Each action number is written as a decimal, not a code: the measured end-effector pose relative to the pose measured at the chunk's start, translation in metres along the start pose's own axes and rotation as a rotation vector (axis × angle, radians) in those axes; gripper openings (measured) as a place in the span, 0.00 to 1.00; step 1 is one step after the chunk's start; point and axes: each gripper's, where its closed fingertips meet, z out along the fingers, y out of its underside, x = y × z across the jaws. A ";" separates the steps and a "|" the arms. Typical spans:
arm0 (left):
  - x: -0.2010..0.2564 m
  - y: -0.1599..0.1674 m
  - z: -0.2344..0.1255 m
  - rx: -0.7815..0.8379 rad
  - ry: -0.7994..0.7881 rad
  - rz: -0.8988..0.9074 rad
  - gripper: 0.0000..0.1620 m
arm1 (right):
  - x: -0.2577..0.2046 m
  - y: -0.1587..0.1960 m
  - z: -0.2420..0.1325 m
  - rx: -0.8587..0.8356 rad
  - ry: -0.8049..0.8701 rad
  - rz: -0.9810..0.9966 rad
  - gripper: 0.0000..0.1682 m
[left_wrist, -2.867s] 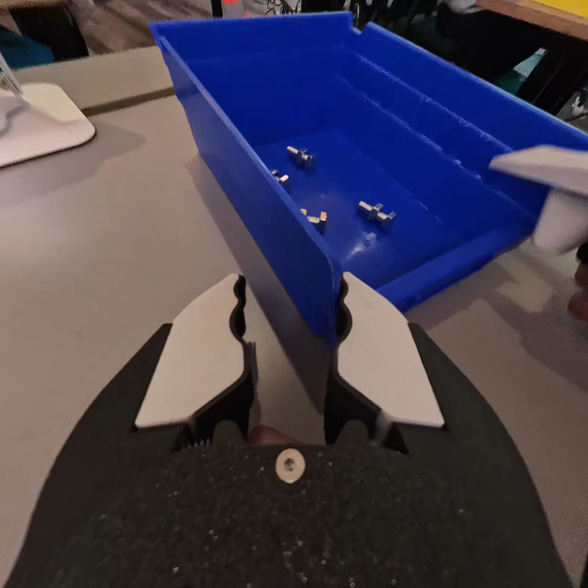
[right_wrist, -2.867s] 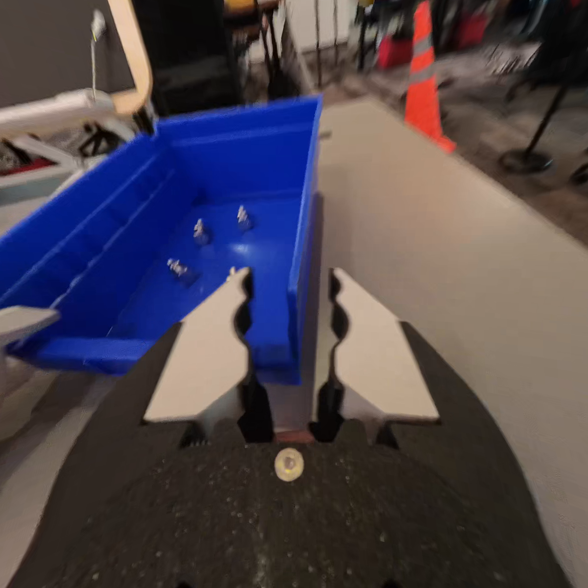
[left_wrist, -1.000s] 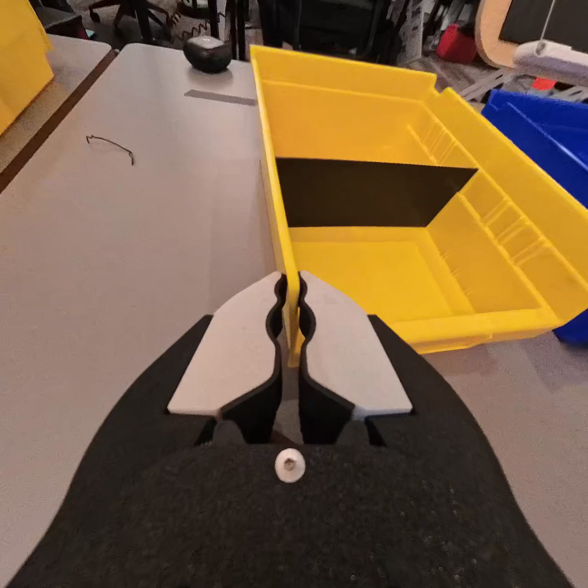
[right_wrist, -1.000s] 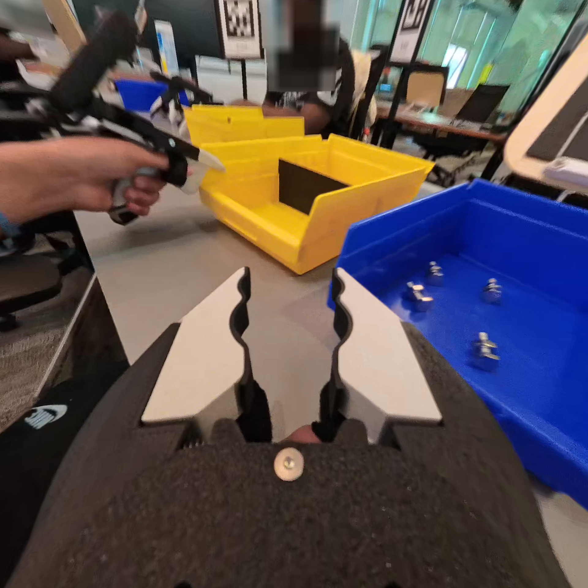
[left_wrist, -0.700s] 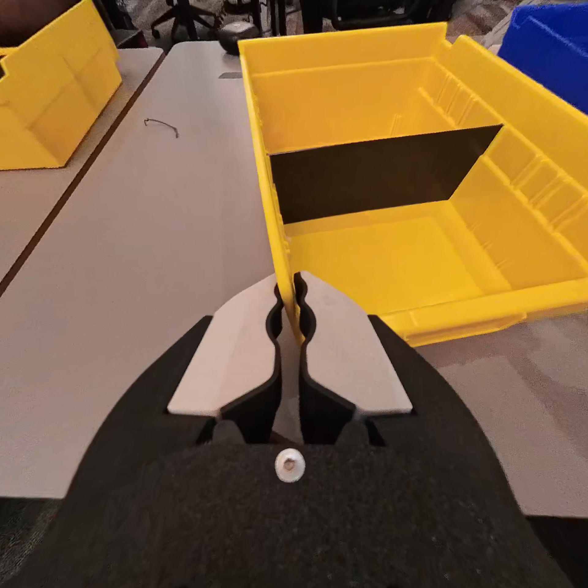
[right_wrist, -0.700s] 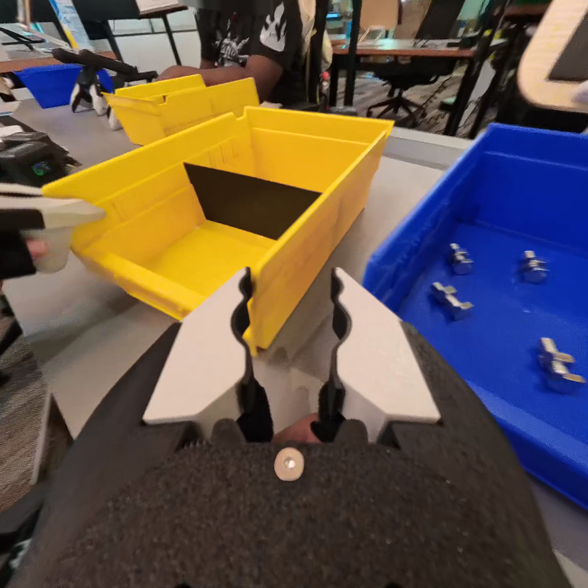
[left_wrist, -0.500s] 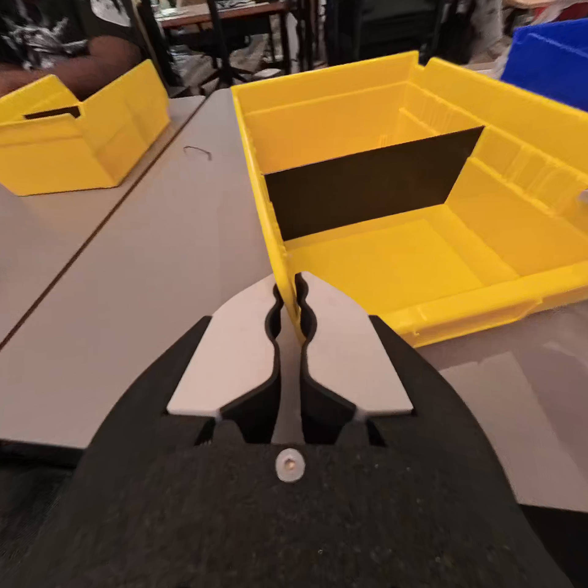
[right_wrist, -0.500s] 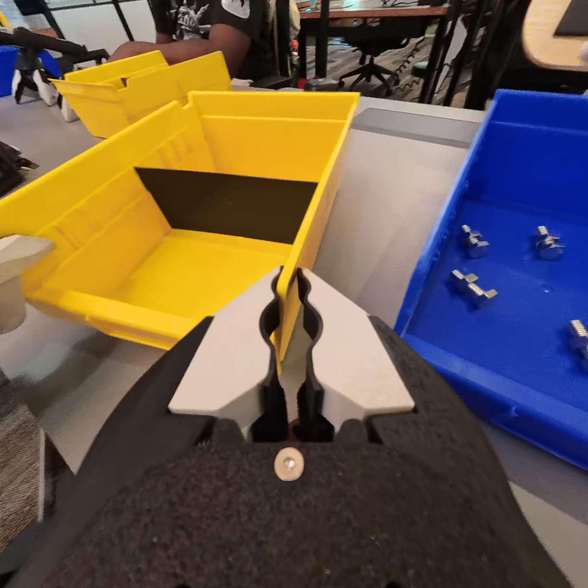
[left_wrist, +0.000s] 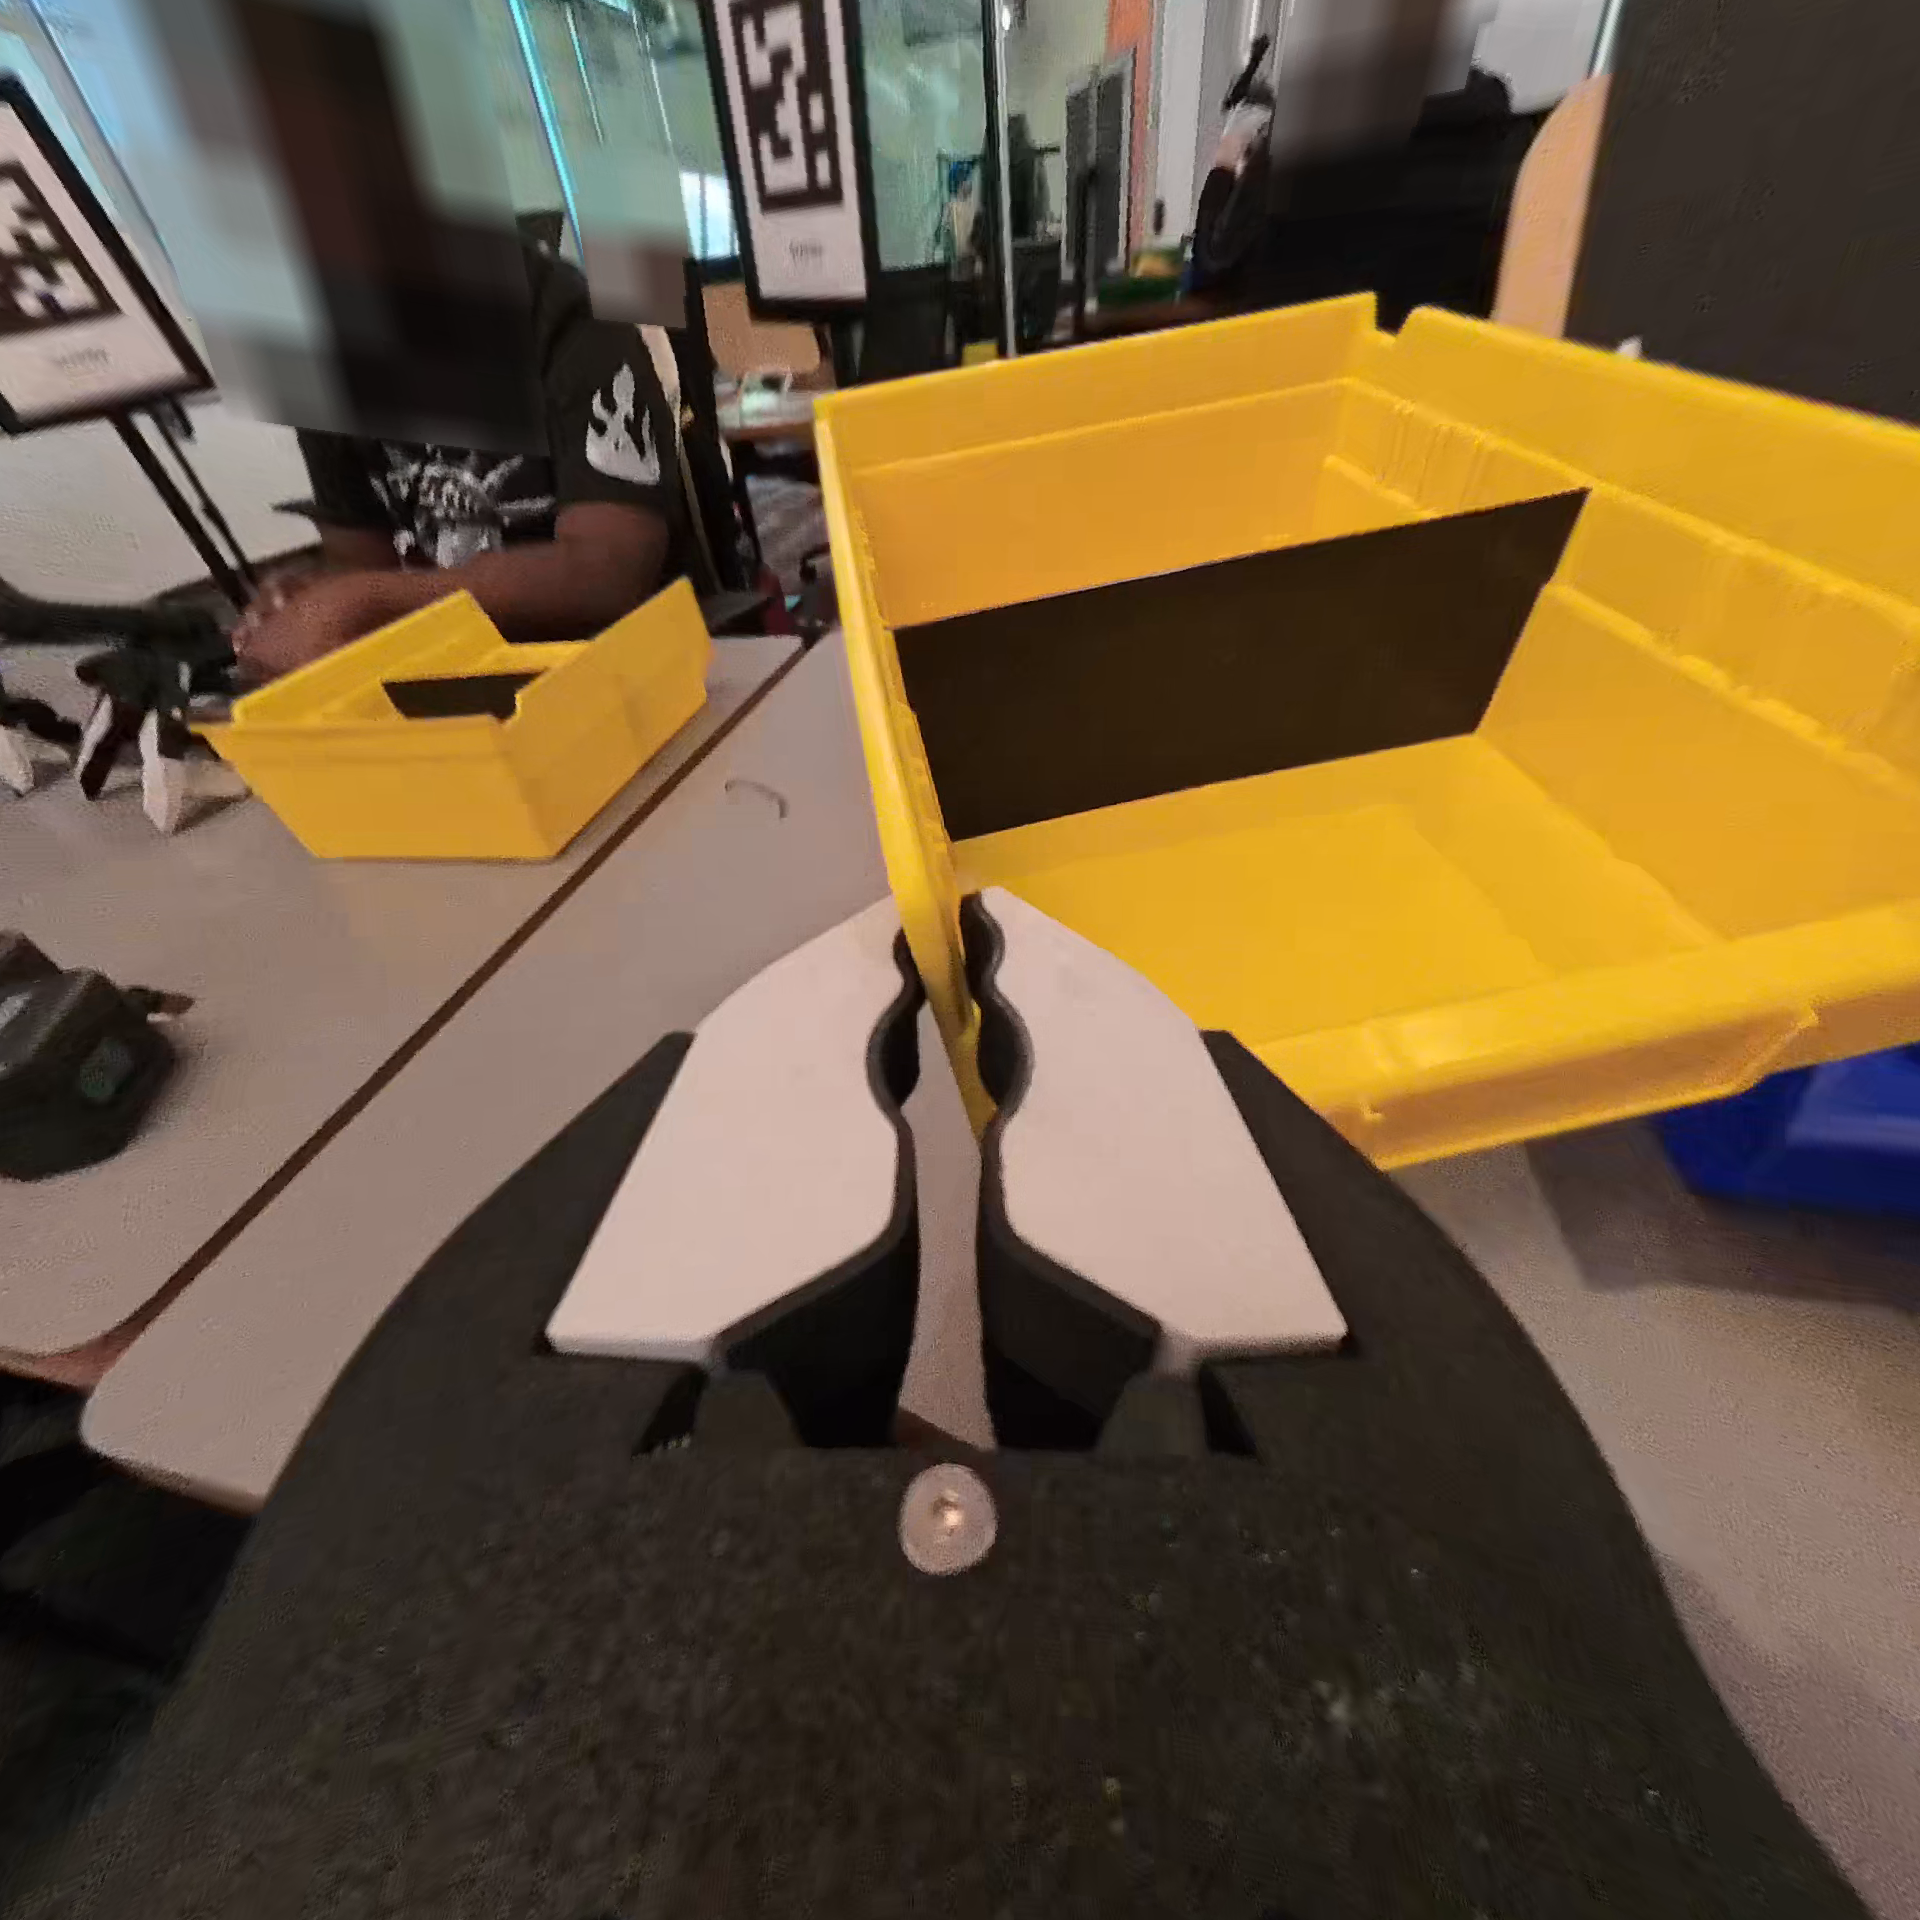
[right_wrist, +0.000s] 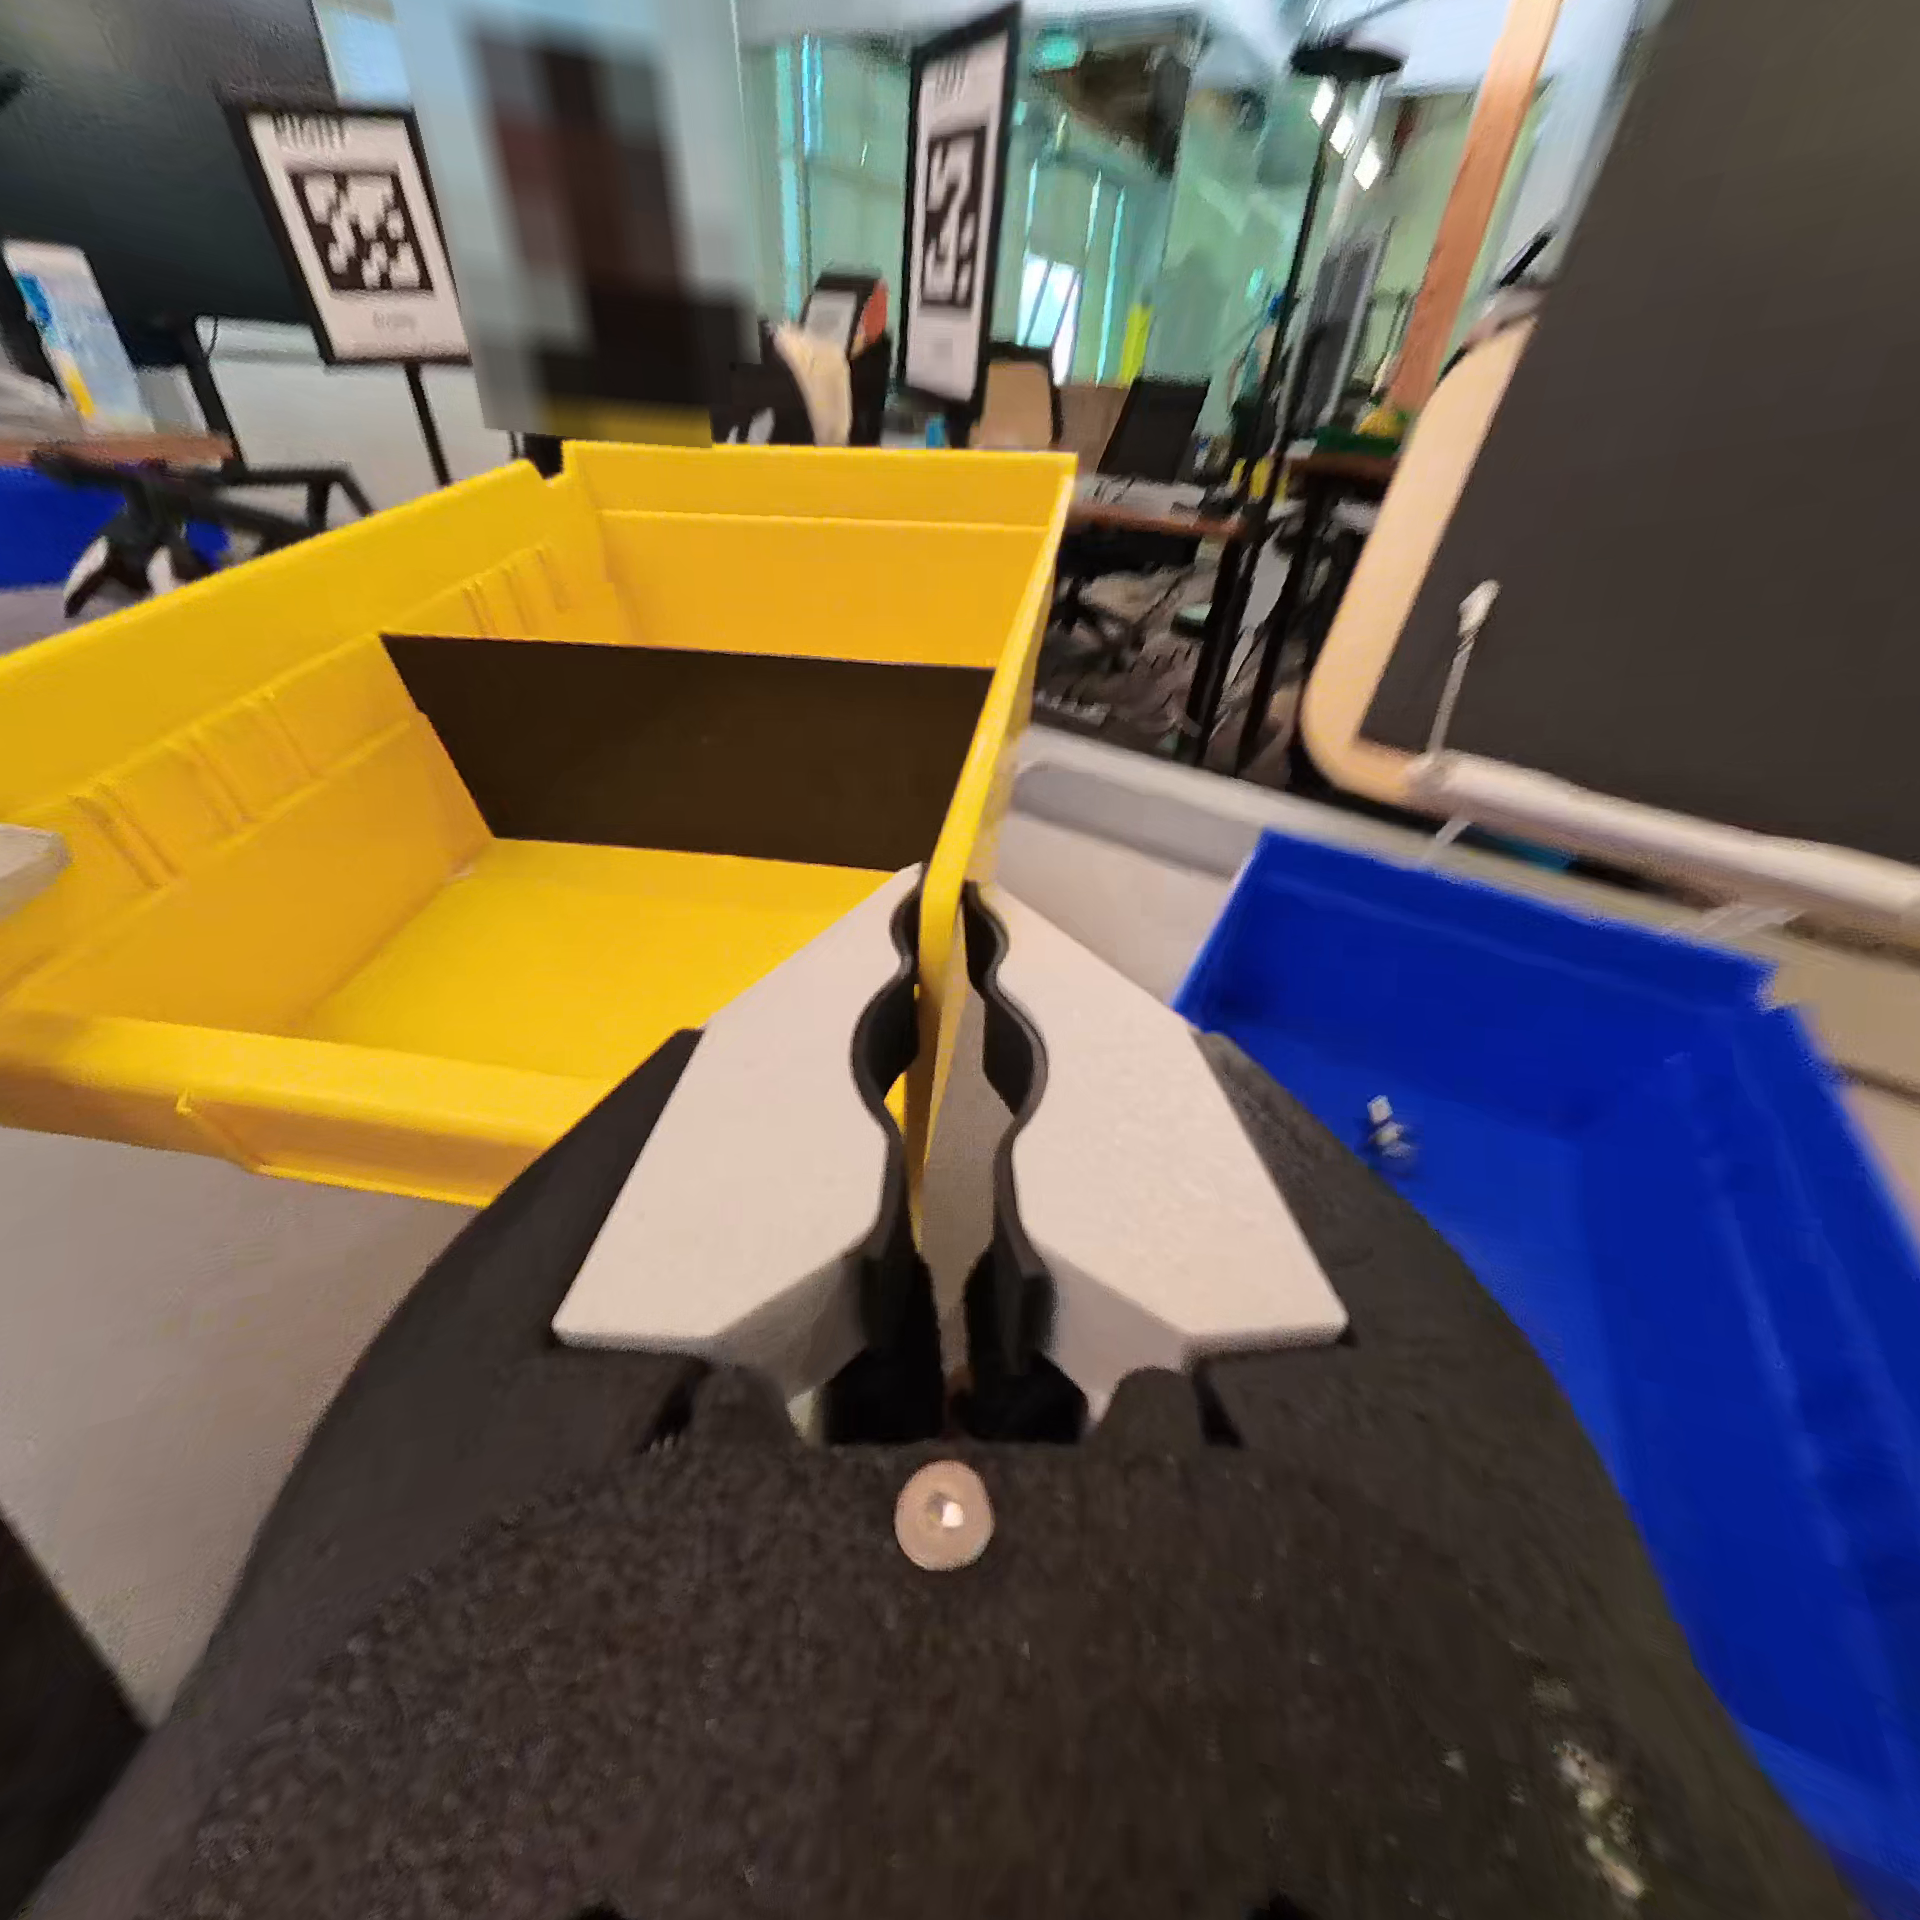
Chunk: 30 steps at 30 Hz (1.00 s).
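Note:
A yellow plastic bin (left_wrist: 1403, 925) with a black divider (left_wrist: 1226, 665) across its middle hangs in the air above the grey table (left_wrist: 540, 1049), held on both sides. My left gripper (left_wrist: 940, 930) is shut on the bin's left wall. My right gripper (right_wrist: 940, 904) is shut on the bin's right wall (right_wrist: 987, 769). The bin (right_wrist: 582, 956) looks empty and tilts slightly. A tip of the left gripper shows at the left edge of the right wrist view (right_wrist: 26, 857).
A blue bin (right_wrist: 1621, 1143) with small metal bolts (right_wrist: 1387, 1127) sits on the table to the right. A second yellow bin (left_wrist: 457, 748) stands on the neighbouring table, where a person sits. A black device (left_wrist: 62, 1070) lies at the left. Marker boards stand behind. Some 20 centimeters of space lies between my two pairs of fingers.
My right gripper went from open near the blue bin to shut on the yellow bin's right wall. Both grippers have lifted the bin off the table.

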 end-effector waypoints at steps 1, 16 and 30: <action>0.010 -0.020 0.002 0.046 0.015 0.000 0.03 | 0.012 -0.018 -0.006 0.043 0.024 -0.011 0.02; 0.399 -0.147 0.026 0.233 0.708 -0.055 0.04 | 0.360 -0.080 -0.199 0.052 0.745 0.003 0.02; 0.565 0.034 0.018 -0.086 0.737 0.119 0.05 | 0.495 0.144 -0.245 -0.300 0.658 0.229 0.01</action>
